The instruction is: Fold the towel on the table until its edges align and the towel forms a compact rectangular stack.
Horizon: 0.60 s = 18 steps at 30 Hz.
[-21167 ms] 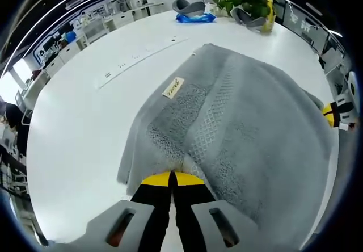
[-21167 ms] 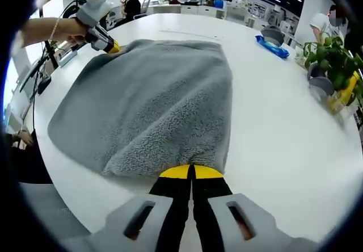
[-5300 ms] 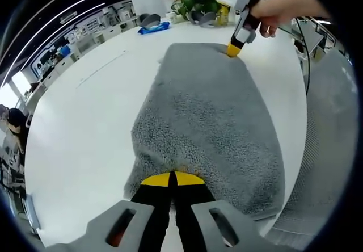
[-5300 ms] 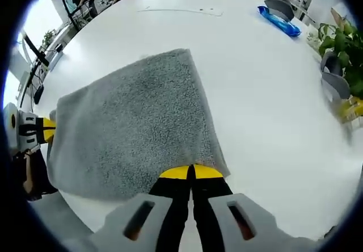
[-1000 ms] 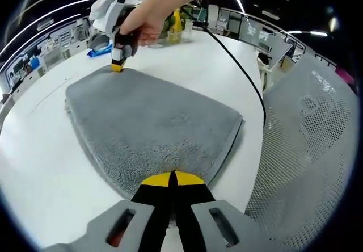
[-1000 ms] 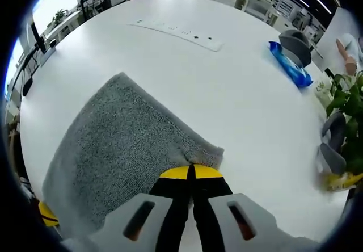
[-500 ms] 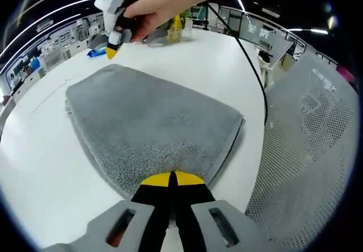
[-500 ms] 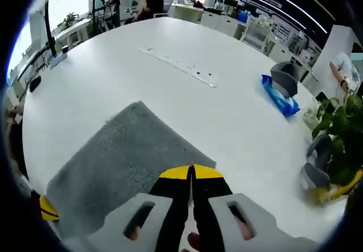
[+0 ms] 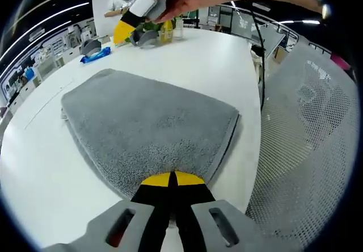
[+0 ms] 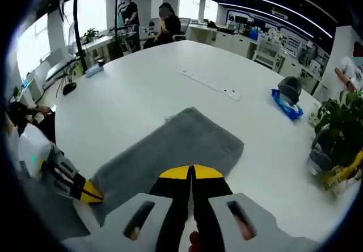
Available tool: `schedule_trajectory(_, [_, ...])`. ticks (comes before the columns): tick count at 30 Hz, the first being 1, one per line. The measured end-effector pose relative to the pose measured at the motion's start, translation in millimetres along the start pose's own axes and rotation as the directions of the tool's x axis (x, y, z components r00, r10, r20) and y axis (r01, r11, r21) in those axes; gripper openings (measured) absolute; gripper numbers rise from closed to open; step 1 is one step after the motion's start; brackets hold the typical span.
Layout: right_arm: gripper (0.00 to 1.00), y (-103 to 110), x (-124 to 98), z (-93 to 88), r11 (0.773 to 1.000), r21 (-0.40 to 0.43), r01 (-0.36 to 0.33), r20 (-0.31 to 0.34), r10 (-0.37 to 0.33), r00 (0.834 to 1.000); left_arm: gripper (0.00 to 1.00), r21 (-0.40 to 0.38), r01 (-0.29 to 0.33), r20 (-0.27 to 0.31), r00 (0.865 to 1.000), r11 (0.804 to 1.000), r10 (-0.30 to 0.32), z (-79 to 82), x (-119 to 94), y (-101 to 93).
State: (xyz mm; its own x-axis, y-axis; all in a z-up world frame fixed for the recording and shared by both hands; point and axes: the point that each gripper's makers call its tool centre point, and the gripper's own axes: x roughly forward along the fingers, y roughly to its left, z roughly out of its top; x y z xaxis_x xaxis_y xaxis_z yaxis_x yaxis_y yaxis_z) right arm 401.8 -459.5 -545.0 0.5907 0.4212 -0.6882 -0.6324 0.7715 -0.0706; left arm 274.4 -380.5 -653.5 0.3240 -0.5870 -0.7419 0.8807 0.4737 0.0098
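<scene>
A grey towel (image 9: 147, 121) lies folded into a thick flat stack on the white table (image 9: 34, 167). My left gripper (image 9: 170, 179) is at its near edge, jaws shut on the towel's corner. In the right gripper view that gripper (image 10: 91, 194) sits at the towel's (image 10: 176, 144) lower-left corner. My right gripper (image 10: 191, 173) hangs shut above the towel with nothing in it. In the left gripper view it (image 9: 122, 32) is held in a hand, up over the far side of the table and apart from the towel.
A blue packet (image 10: 286, 104) and a grey object (image 10: 290, 85) lie at the table's far side, near a potted plant (image 10: 340, 116). A strip of sockets (image 10: 210, 83) is set in the tabletop. A mesh chair (image 9: 306, 150) stands by the table's edge. People sit at desks behind.
My right gripper has let go of the towel's far corner and risen well above the table. The left gripper stays on the near corner, and the towel lies still.
</scene>
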Motion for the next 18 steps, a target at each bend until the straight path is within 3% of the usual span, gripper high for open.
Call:
schedule_trajectory(3, [0.00, 17.3, -16.6, -4.8, 1.000, -0.015, -0.017, 0.017, 0.018, 1.000, 0.01, 0.033, 0.014, -0.009, 1.000, 0.999, -0.014, -0.1, -0.7, -1.6])
schedule_trajectory(8, [0.00, 45.1, -34.1, -16.8, 0.998, -0.004, -0.067, 0.041, 0.067, 0.997, 0.03, -0.031, 0.080, 0.007, 0.997, 0.996, -0.080, 3.7, -6.7, -3.4])
schedule_trajectory(11, [0.01, 59.1, -40.1, -34.9, 0.997, -0.006, -0.082, 0.028, 0.082, 0.996, 0.10, -0.083, 0.073, 0.015, 0.997, 0.994, -0.072, 7.1, -11.8, 0.9])
schedule_trajectory(18, [0.06, 82.4, -48.5, -90.1, 0.992, 0.014, -0.123, -0.084, 0.123, 0.989, 0.14, -0.011, 0.097, 0.086, 0.992, 0.995, -0.095, 20.9, -37.3, -4.5])
